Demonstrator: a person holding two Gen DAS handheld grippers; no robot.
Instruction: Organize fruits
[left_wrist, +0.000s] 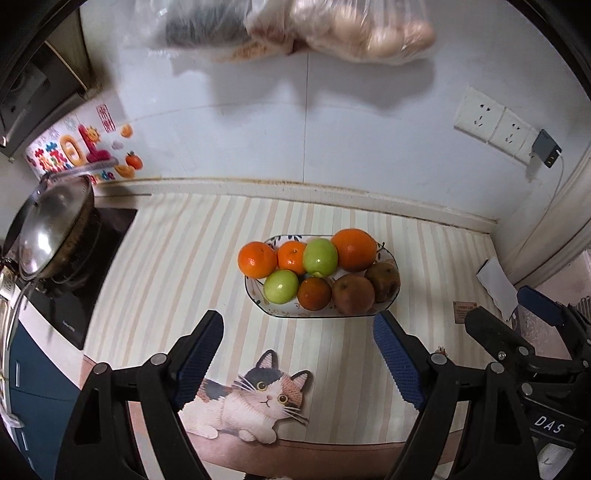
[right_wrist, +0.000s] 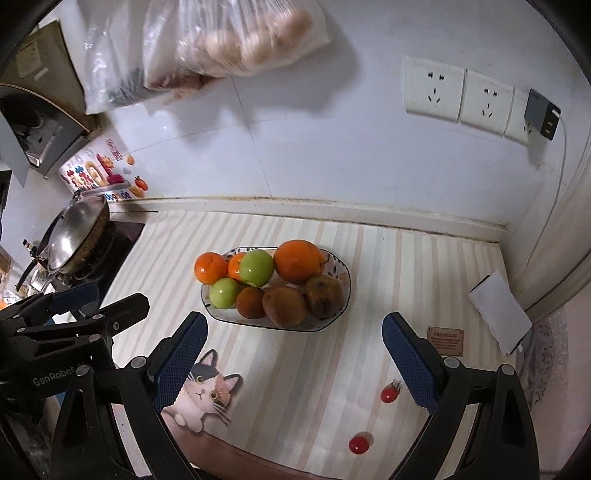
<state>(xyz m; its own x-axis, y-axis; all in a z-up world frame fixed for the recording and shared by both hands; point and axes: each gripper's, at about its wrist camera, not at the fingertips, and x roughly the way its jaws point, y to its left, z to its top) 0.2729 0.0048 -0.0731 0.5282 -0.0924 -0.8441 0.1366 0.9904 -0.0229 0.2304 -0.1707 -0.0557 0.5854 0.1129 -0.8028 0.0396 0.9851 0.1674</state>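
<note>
A patterned oval plate (left_wrist: 273, 311) (right_wrist: 332, 320) sits mid-counter on a striped mat, piled with oranges (left_wrist: 354, 249) (right_wrist: 298, 261), two green apples (left_wrist: 320, 256) (right_wrist: 256, 267) and brown fruits (left_wrist: 353, 294) (right_wrist: 284, 306). Two small red cherry tomatoes (right_wrist: 388, 394) (right_wrist: 358, 444) lie loose on the mat, near the right gripper. My left gripper (left_wrist: 301, 325) is open and empty, just short of the plate. My right gripper (right_wrist: 295, 325) is open and empty, also short of the plate. Each gripper shows at the side of the other's view.
A lidded wok (left_wrist: 51, 229) (right_wrist: 74, 236) stands on a hob at the left. Plastic bags (left_wrist: 295, 29) (right_wrist: 207, 44) hang on the wall above. Wall sockets with a charger (right_wrist: 541, 114) are at the right. A white paper (right_wrist: 498, 312) lies by the right wall.
</note>
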